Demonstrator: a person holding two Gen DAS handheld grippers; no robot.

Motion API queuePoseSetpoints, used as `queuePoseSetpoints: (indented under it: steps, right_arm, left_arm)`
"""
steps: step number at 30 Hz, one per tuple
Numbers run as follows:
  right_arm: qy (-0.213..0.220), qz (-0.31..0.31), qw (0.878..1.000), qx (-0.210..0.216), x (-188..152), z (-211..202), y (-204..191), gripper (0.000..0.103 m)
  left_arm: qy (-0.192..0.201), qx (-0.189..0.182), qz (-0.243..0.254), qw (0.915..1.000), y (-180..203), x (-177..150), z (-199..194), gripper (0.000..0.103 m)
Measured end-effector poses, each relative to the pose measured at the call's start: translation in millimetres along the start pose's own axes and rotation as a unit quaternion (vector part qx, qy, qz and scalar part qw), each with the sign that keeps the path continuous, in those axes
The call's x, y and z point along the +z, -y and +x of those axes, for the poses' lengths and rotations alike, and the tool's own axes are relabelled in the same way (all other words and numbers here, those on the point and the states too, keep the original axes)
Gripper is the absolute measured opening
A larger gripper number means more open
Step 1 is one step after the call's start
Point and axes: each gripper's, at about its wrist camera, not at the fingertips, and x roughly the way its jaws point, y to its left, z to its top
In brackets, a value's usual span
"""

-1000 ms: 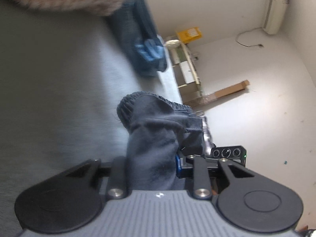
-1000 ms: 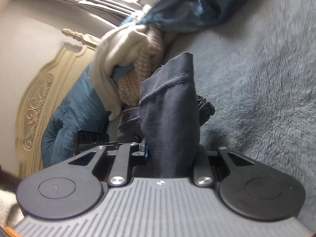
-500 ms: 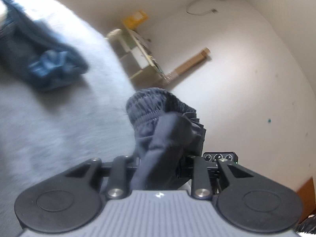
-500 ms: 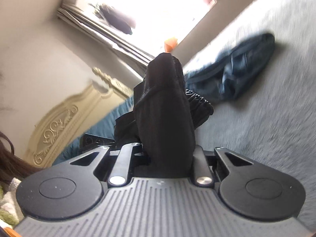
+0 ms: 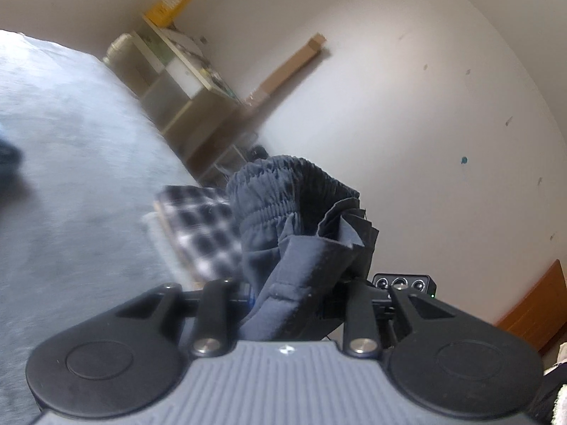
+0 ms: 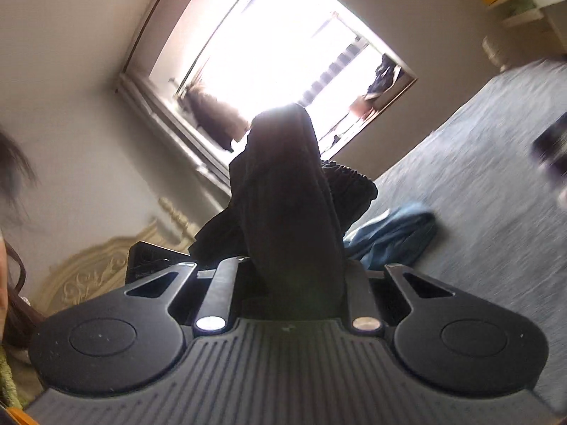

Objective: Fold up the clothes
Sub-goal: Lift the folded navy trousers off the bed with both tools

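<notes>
Only the left view shows a checked cloth, seemingly folded.

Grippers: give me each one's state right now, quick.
Left gripper: closed on the dark navy fabric garment with the gathered elastic waistband.
Right gripper: closed on a bunched part of the same dark garment.

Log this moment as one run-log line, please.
phase: lifting garment off bed | left gripper: shut on dark garment | right gripper: shut on dark garment | fold: not yet laid
</notes>
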Motion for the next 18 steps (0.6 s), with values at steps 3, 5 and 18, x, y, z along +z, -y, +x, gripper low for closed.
queuePoseSetpoints:
  steps: [3, 5, 18]
  right_arm:
    - [0.006, 0.007, 1.0, -0.017, 30, -24, 8, 0.016]
    - [0.005, 0.011, 1.0, -0.029, 52, -40, 14, 0.016]
    - [-0.096, 0.032, 0.991, -0.091, 210, -69, 120, 0.016]
  left_arm:
    - [-0.014, -0.009, -0.013, 0.9998, 20, 17, 35, 0.029]
    - [-0.019, -0.017, -0.025, 0.9994, 29, 29, 59, 0.029]
    - [-0.023, 0.003, -0.133, 0.9908, 4, 80, 224, 0.029]
